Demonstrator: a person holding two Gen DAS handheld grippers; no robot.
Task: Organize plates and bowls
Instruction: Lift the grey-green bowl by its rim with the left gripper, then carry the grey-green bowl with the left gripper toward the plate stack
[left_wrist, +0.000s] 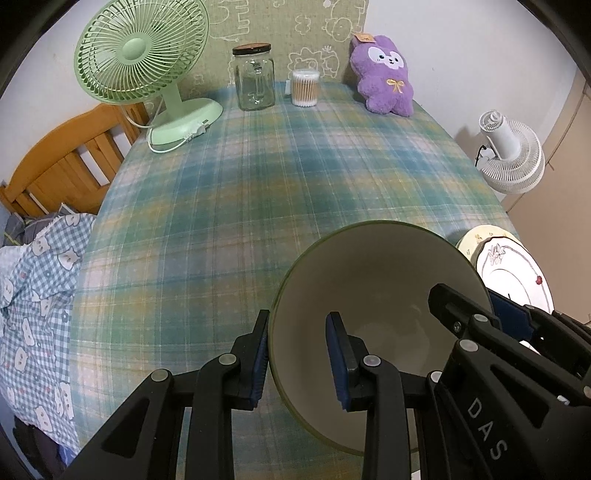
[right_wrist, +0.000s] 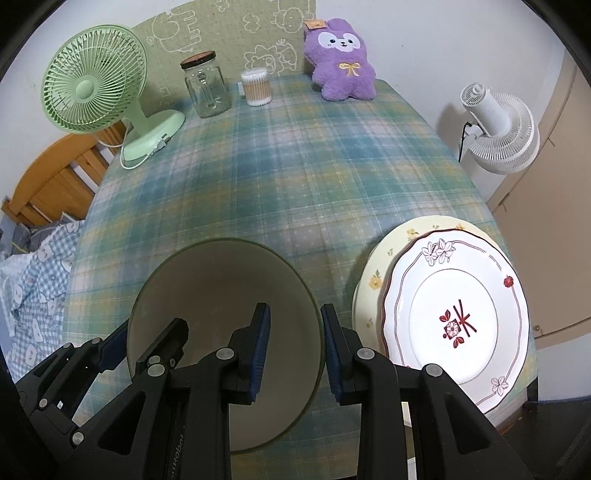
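You hold the green-rimmed cream ceramic bowl (right_wrist: 221, 317) between both tools: your left gripper (left_wrist: 300, 360) clamps its left wall, your right gripper (right_wrist: 295, 356) its right wall, one pad inside and one outside each. It sits low over the plaid tablecloth (right_wrist: 280, 177), just beside the stacked flowered plates (right_wrist: 458, 317). Judging by this, you're placing it; next, set it flat, then release. Ample bare cloth ahead; the plates' rim and table edge crowd your right.

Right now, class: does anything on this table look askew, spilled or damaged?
Only one thing: the white flowered plate sits off-centre on the yellow plate beneath, so the stack is uneven. The bowl, gripped at opposite rims by both tools, looks empty and intact. Nothing has spilled.
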